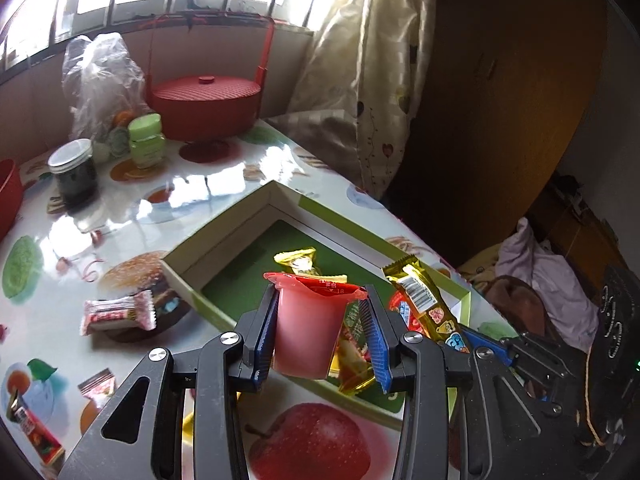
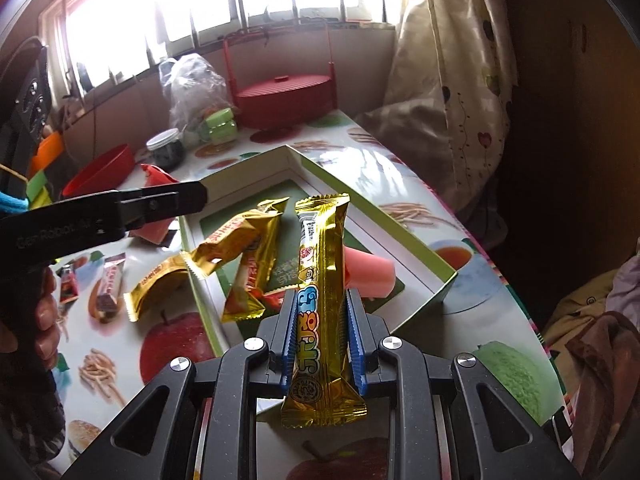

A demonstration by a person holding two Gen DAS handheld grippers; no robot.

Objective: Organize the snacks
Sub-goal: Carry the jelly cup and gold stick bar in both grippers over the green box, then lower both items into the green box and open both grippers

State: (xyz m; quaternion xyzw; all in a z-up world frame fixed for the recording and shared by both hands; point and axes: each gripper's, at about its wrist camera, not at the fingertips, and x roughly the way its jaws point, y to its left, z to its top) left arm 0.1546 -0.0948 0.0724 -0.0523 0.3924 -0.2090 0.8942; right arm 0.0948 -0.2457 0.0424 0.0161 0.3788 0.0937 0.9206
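Clamping my left gripper [image 1: 320,320] on a pink plastic jelly cup [image 1: 306,332], I squeeze my right gripper [image 2: 322,336] around a gold foil-wrapped snack bar [image 2: 322,300] above the shallow green-rimmed cardboard box [image 2: 400,236].

green box [image 2: 440,270] open on top w/ bare floor at far corner, gold packs [image 2: 244,256] & pink cup [image 2: 370,274] crowd near end, jars [image 1: 74,172] & red pot [image 1: 204,106] block back of surface [image 1: 192,196]

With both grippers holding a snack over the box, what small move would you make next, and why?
Probably lower the left gripper slightly and release the pink jelly cup into the green-lined box. The cup already hangs over the box's near edge, while the right gripper holds the gold snack bar.
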